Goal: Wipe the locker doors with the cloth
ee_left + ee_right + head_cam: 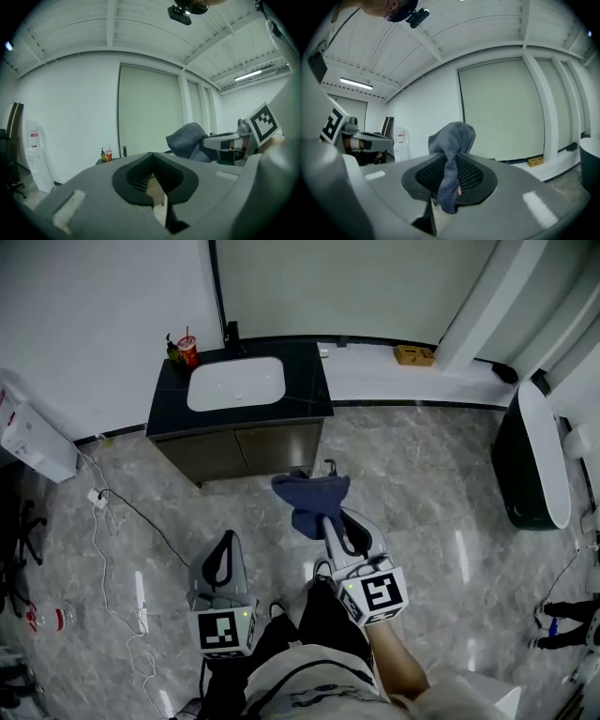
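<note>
A dark blue cloth (309, 497) hangs bunched from my right gripper (325, 521), which is shut on it above the grey tiled floor. In the right gripper view the cloth (452, 140) rises out of the closed jaws of the right gripper (450, 165) and droops down between them. My left gripper (221, 563) is lower left, shut with nothing in it. In its own view the left gripper (153, 158) points at the cabinet, with the cloth (187, 138) to its right. The brown cabinet doors (242, 448) stand ahead under a black counter.
A white sink (235, 383) and a red cup (188, 351) are on the counter. A white appliance (34, 441) and loose cables (111, 554) lie at the left. A black and white bin (532, 465) stands at the right, and a yellow box (413, 354) sits on the far ledge.
</note>
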Demonstrator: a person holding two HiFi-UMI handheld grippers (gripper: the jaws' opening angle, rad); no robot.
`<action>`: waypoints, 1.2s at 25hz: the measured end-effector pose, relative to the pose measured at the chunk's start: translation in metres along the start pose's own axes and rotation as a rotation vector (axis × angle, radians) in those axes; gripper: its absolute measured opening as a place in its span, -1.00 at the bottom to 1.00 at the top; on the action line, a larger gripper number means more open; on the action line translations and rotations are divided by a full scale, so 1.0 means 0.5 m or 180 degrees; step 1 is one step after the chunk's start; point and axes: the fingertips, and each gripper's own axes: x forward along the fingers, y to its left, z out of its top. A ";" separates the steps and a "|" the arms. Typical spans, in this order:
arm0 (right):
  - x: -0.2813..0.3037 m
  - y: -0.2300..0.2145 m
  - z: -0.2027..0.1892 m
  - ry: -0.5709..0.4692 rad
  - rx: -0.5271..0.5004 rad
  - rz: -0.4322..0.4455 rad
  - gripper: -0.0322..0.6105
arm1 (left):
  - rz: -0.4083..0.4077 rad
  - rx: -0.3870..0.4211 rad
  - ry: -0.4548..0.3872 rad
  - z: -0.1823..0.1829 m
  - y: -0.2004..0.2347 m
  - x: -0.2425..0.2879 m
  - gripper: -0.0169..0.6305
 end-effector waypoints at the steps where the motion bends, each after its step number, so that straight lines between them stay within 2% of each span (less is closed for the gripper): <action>1: -0.017 0.010 0.007 -0.0020 0.0023 -0.0027 -0.68 | -0.0027 -0.0010 0.0009 -0.003 -0.006 -0.016 -0.94; 4: -0.064 0.023 0.030 -0.0089 0.0070 -0.0077 -0.68 | -0.0042 -0.0044 0.0029 0.002 -0.024 -0.055 -0.94; 9: -0.113 0.012 0.084 -0.0236 0.0004 -0.0121 -0.68 | 0.0029 -0.0018 -0.0083 0.036 -0.048 -0.081 -0.94; 13: -0.159 0.011 0.097 -0.0277 -0.0036 -0.0182 -0.68 | -0.0008 -0.0004 -0.0096 0.034 -0.079 -0.102 -0.94; 30: -0.162 0.008 0.116 -0.0346 -0.0137 -0.0093 -0.69 | -0.0034 0.0109 -0.0218 0.083 -0.106 -0.086 -0.94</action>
